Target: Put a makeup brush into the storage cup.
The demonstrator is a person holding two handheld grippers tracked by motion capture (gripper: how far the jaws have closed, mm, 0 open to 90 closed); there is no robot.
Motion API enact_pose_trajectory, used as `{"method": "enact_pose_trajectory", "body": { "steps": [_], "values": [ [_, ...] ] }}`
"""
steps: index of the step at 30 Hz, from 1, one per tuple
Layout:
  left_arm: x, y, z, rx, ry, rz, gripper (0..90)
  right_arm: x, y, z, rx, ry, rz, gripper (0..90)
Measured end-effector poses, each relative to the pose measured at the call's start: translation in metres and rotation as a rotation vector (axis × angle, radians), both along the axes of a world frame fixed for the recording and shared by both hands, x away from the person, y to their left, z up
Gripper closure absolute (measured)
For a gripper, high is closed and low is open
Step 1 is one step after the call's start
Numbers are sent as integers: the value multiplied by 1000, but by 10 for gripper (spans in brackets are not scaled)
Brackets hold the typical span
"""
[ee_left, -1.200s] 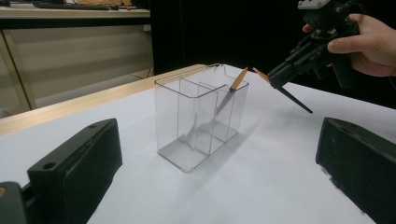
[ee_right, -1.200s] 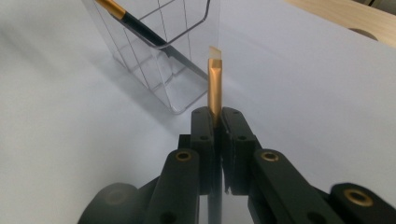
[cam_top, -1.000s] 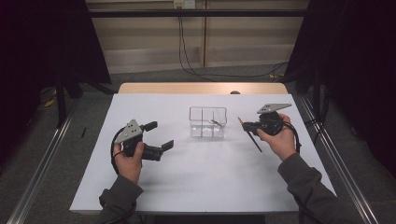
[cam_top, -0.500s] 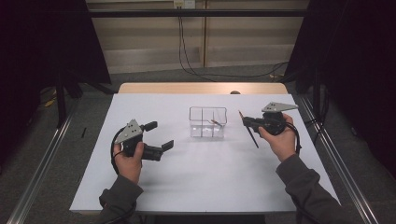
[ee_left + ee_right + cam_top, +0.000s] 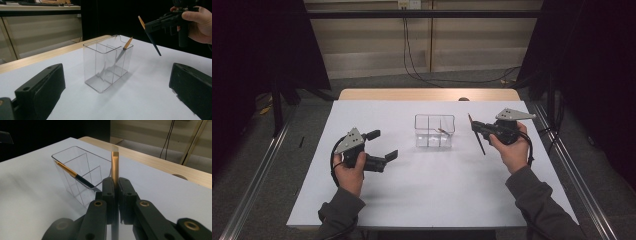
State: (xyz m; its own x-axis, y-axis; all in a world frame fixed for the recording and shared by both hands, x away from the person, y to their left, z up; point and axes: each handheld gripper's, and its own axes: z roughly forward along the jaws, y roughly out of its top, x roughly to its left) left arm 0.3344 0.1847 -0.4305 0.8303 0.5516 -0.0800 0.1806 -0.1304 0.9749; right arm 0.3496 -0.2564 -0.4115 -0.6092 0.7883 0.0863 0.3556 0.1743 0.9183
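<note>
A clear divided container stands mid-table on the white sheet, and a dark brush with a gold end leans inside its right part. My right gripper hovers just right of the container, shut on a second brush that hangs tilted, gold end up. In the right gripper view the jaws pinch the gold ferrule with the container beyond. My left gripper is held open left of the container, with nothing between its jaws. In the left gripper view the container stands ahead, the held brush upper right.
The white tabletop ends at a wooden strip at the back, where a small dark thing lies. Metal rails run along both sides of the table. Cables trail on the floor behind.
</note>
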Motion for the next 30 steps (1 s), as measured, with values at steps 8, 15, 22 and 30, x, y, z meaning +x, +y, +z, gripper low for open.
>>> {"method": "enact_pose_trajectory", "body": {
  "steps": [8,15,22,30],
  "values": [
    [0,1,0,2,-2,1,1,-1,0,2,47,-37,-3,847],
    [1,1,0,6,-4,-3,2,-2,1,3,72,-68,-5,846],
    [1,1,-1,-9,5,-6,1,-1,2,4,90,-84,-8,847],
    [1,2,-1,-2,0,-6,1,0,5,6,98,-97,0,847]
  ]
}}
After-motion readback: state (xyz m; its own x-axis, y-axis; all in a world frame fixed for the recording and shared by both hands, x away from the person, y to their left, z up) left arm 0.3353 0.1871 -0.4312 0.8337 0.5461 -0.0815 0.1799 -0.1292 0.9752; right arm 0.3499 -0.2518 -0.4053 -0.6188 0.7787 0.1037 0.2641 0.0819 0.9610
